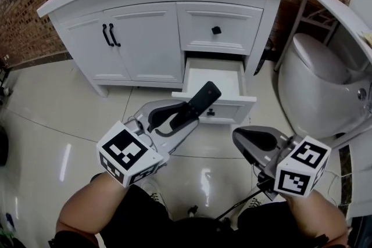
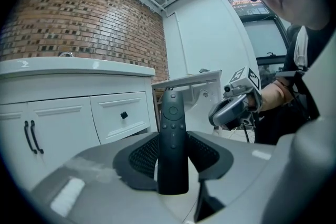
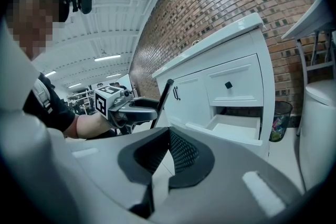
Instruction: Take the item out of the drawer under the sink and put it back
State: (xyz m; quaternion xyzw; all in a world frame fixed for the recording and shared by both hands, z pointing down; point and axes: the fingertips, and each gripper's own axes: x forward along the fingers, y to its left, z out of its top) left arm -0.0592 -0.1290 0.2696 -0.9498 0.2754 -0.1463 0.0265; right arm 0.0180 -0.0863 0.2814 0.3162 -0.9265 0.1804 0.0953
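Note:
A black remote sticks up and forward from my left gripper, which is shut on its lower end. In the left gripper view the remote stands upright between the pads with its buttons facing the camera. The lower drawer of the white sink cabinet is pulled open just beyond the remote, and its white inside shows nothing. My right gripper hovers to the right, in front of the drawer, shut with nothing in it. In the right gripper view the jaws meet at their tips, and the open drawer lies ahead.
The upper drawer is closed, as are the two cabinet doors to its left. A white toilet stands close on the right. A mesh waste basket sits between cabinet and toilet. Glossy floor tiles lie below.

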